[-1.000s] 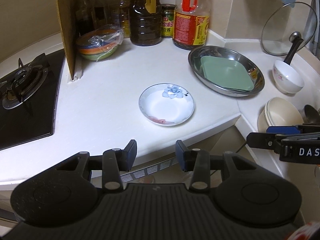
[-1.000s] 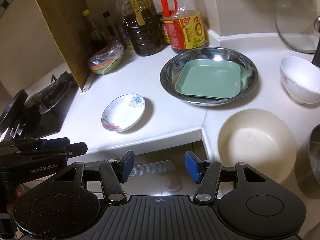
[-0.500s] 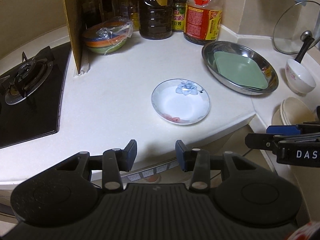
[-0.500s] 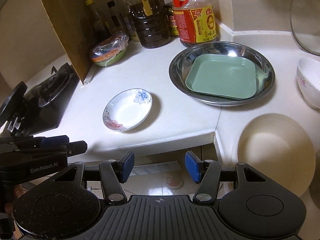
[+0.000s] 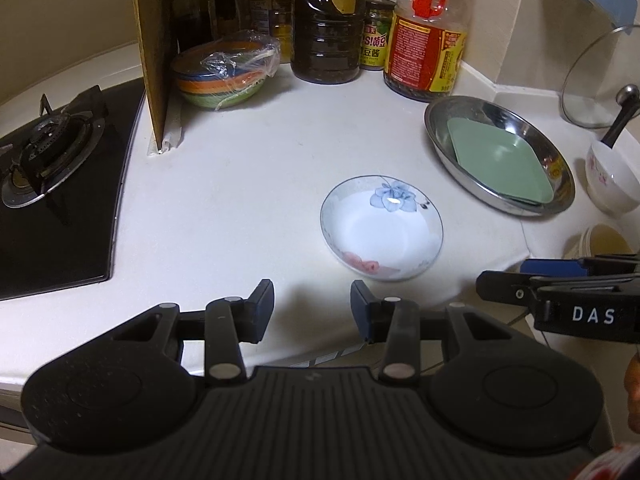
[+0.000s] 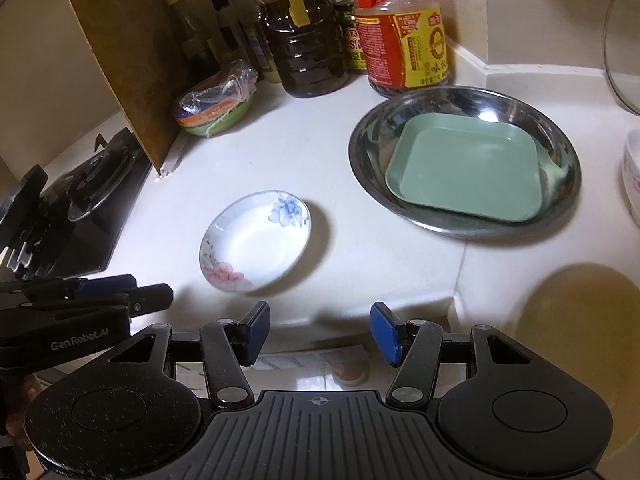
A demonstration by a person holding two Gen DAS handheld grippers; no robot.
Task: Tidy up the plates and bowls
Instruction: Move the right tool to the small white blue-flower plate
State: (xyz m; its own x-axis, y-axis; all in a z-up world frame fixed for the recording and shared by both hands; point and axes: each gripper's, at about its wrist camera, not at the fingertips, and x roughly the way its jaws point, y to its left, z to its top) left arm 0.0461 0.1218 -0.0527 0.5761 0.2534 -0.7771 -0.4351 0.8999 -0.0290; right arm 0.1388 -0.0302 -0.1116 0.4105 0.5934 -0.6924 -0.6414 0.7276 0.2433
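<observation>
We find the left gripper (image 5: 312, 306) with its jaws parted and nothing between them, poised over the near edge of the white counter (image 5: 240, 184). The right gripper (image 6: 316, 334) likewise stands parted and empty, its blue pads (image 6: 384, 334) above the counter's front edge. Neither touches any dish.

Just beyond the left gripper sits the small floral saucer (image 5: 382, 228), alone on the counter and upright. Farther right we note the steel basin (image 6: 364, 148) with the green square plate (image 6: 464, 168) lying inside it. At the right margin stands a white bowl (image 5: 612, 180) with a pink pattern; nearer, a cream bowl (image 6: 576, 320) is partly cut off by the frame.

At the back we record a wrapped stack of coloured bowls (image 5: 224, 76) beside a cardboard panel (image 5: 154, 48), oil and sauce bottles (image 5: 324, 28), and a gas hob (image 5: 52, 140) to the left. A glass lid (image 5: 596, 80) leans at the far right.
</observation>
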